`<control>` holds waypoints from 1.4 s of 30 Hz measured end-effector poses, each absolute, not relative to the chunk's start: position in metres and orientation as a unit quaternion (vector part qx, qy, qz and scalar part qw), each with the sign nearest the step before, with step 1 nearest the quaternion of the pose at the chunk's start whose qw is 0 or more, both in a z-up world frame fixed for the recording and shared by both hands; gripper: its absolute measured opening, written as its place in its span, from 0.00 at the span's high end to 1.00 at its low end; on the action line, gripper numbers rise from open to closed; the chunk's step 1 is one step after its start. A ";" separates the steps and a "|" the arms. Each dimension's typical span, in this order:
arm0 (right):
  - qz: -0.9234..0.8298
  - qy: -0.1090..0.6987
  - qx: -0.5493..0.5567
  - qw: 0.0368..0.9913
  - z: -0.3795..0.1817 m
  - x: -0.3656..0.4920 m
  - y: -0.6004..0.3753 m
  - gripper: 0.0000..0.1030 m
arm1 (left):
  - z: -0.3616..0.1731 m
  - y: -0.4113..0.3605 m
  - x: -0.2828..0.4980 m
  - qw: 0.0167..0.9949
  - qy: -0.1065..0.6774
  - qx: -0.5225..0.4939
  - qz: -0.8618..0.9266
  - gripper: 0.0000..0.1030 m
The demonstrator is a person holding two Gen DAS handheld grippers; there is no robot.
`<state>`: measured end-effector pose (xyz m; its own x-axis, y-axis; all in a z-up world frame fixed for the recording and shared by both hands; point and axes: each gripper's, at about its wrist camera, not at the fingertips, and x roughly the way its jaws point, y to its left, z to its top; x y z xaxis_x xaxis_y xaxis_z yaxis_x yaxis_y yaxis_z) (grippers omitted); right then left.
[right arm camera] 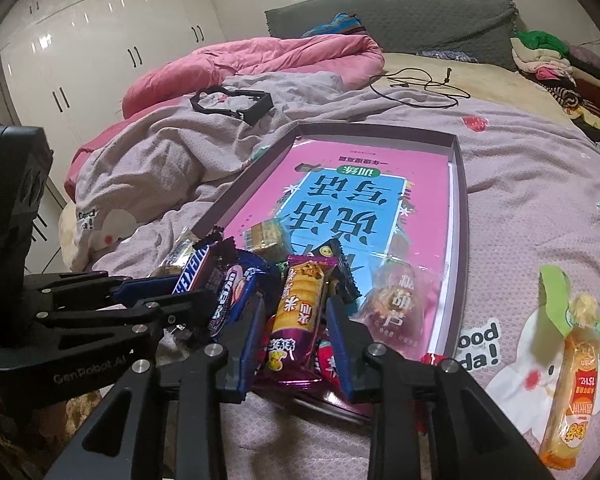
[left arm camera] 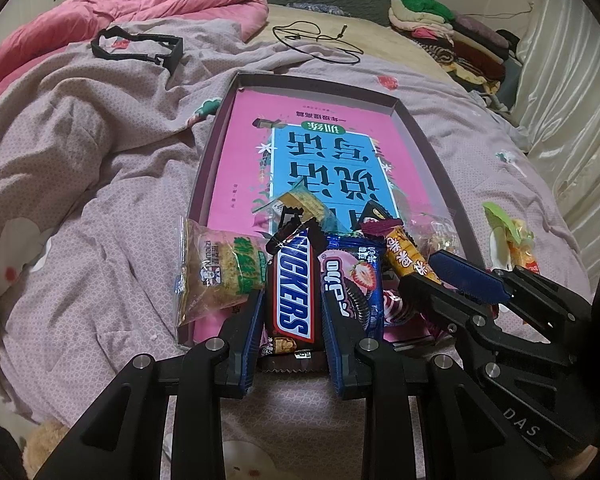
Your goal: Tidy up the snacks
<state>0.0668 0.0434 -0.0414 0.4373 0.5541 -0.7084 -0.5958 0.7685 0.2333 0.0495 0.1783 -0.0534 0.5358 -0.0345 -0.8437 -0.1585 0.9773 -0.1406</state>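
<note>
Most snacks already sit heaped at the near end of the shallow box (left arm camera: 216, 152), which lies on a bed; the box's far end is bare. One yellow packet (right arm camera: 572, 384) lies outside, on the bedspread right of the box, so the sorting looks nearly finished. At the box's near edge, the left gripper (left arm camera: 292, 312) is clamped on a chocolate bar (left arm camera: 292, 292). The right gripper (right arm camera: 296, 320) straddles an orange-and-purple snack bar (right arm camera: 296, 320), its jaws slightly apart around it. Only the right view shows white wardrobes (right arm camera: 100, 40) beyond the box.
</note>
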 end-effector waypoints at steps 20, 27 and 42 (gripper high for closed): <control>0.337 0.390 -0.033 0.856 -0.030 0.058 0.040 0.53 | -0.036 0.182 0.045 0.877 0.465 -0.113 0.043 0.48; 0.326 0.375 -0.016 0.868 -0.018 0.056 0.024 0.47 | -0.016 0.179 0.045 0.889 0.443 -0.115 0.038 0.36; 0.297 0.348 0.003 0.889 0.007 0.052 -0.023 0.43 | 0.006 0.149 0.045 0.896 0.432 -0.104 0.015 0.25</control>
